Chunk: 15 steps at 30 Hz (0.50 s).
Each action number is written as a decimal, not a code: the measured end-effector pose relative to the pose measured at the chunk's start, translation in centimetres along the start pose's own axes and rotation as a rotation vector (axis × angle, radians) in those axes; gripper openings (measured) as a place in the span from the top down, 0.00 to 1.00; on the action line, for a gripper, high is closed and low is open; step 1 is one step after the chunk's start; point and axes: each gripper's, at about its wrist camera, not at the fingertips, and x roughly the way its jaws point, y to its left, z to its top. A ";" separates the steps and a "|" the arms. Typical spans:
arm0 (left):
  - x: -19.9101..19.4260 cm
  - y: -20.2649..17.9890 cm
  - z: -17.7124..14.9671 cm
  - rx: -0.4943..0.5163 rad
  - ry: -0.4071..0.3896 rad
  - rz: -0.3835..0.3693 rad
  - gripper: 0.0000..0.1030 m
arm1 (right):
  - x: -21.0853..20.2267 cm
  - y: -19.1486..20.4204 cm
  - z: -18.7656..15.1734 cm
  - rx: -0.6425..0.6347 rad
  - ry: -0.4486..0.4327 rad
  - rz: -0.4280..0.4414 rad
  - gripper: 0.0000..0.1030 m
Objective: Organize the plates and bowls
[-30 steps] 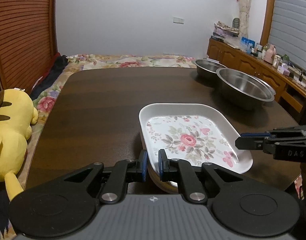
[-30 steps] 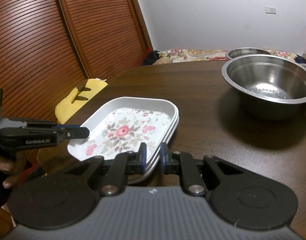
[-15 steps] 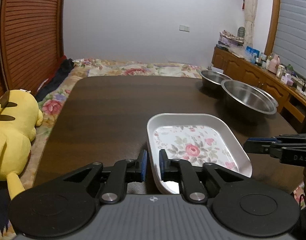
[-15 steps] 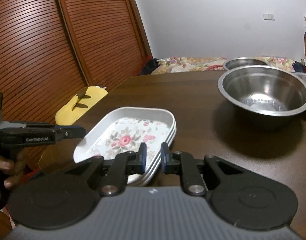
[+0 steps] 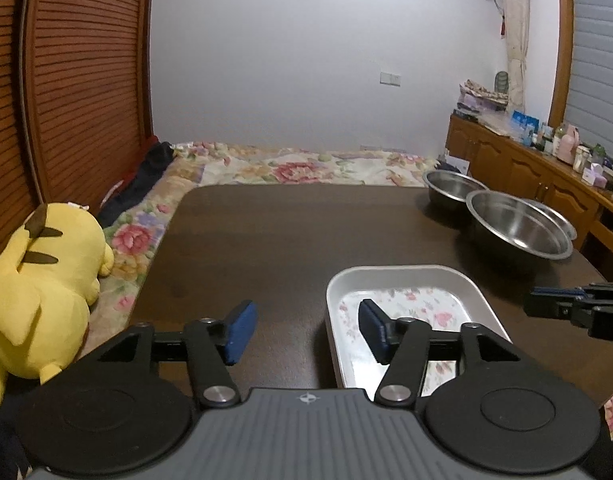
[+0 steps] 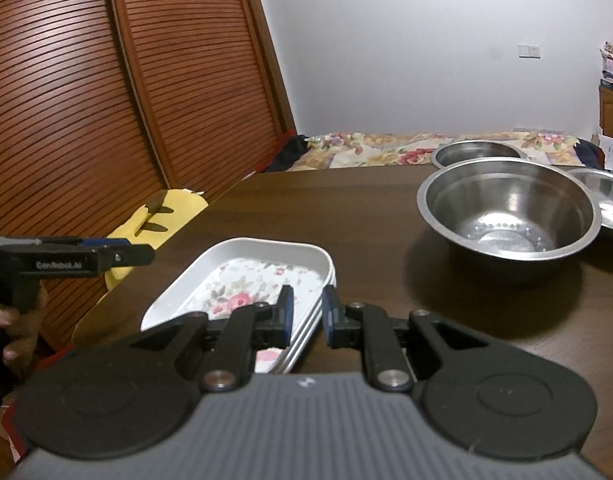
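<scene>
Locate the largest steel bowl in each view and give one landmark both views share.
Left wrist view: the big bowl sits at right of the table, beyond the floral plates, in front of two smaller bowls.
Right wrist view: the big bowl is at upper right, beyond the open right tongs.
Shared landmark: the floral plates, near both cameras.
</scene>
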 end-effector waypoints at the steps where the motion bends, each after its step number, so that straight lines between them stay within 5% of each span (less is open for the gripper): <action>1: -0.1 0.0 0.2 0.001 -0.005 0.003 0.37 | 0.0 -0.1 0.1 0.001 -0.003 -0.004 0.83; 15: 0.2 -1.8 2.2 0.037 -0.047 -0.005 0.32 | -1.6 -2.5 0.8 0.020 -0.046 -0.066 0.83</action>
